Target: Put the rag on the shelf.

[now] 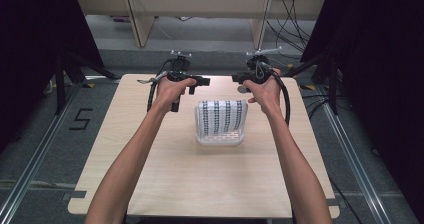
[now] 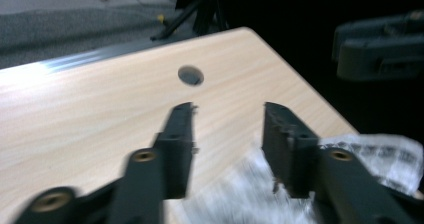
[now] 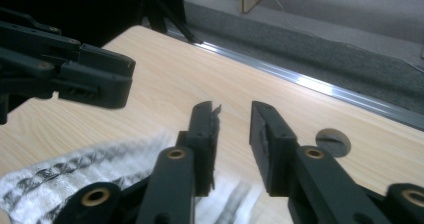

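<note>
dark curtains flank a grey carpeted floor with pale furniture legs behind, and a light wood worktop [image 1: 200,184] sits in the middle of it. from the fingers outward: in the left gripper view the left gripper [image 2: 227,134] has its two black fingers [image 2: 177,144] well apart with nothing between them, bare wood showing through the gap. in the right gripper view the right gripper [image 3: 234,134] has its fingers [image 3: 270,144] parted by a narrower gap, also empty. both hover over the far half of the worktop, one on each side of a white basket [image 1: 220,140] draped with a white cloth [image 1: 221,116] printed in dark rows, which sits near the centre. a round hole [image 2: 190,75] in the wood lies beyond the left fingers.

the cloth looks thin, soft and light, so it should crumple and slide rather than hold a shape; pinching a free edge or corner, one per gripper, seems the best hold. the basket looks like light plastic and may shift or lift if the cloth snags on it.
</note>
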Tool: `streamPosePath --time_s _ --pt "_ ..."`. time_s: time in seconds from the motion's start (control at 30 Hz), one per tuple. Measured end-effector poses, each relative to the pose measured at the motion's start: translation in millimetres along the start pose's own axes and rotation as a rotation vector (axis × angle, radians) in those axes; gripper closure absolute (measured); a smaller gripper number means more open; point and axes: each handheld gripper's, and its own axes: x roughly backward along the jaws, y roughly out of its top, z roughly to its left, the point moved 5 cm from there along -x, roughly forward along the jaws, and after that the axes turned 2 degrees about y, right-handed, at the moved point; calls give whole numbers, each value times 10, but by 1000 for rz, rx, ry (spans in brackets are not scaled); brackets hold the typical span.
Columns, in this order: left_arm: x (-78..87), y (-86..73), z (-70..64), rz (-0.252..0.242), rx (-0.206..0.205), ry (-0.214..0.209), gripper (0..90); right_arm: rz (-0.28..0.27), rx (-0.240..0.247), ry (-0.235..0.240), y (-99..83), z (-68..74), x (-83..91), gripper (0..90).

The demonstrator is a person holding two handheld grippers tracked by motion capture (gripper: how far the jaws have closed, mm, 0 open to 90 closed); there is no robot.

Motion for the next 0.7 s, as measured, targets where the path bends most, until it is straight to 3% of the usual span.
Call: streamPosePath --time_s 0.03,0.13,0.5,0.7 --pt "4 -10 -2 12 -18 8 472 -8 22 -2 3 -13 0 703" --pt "32 -21 -46 10 -21 -4 419 -19 20 9 -7 -2 35 680" --pt "242 -33 -208 8 -55 -47 366 -22 36 21 -44 47 181 558" --pt "340 -49 -253 13 -75 -47 348 -23 48 46 -45 113 225 501"
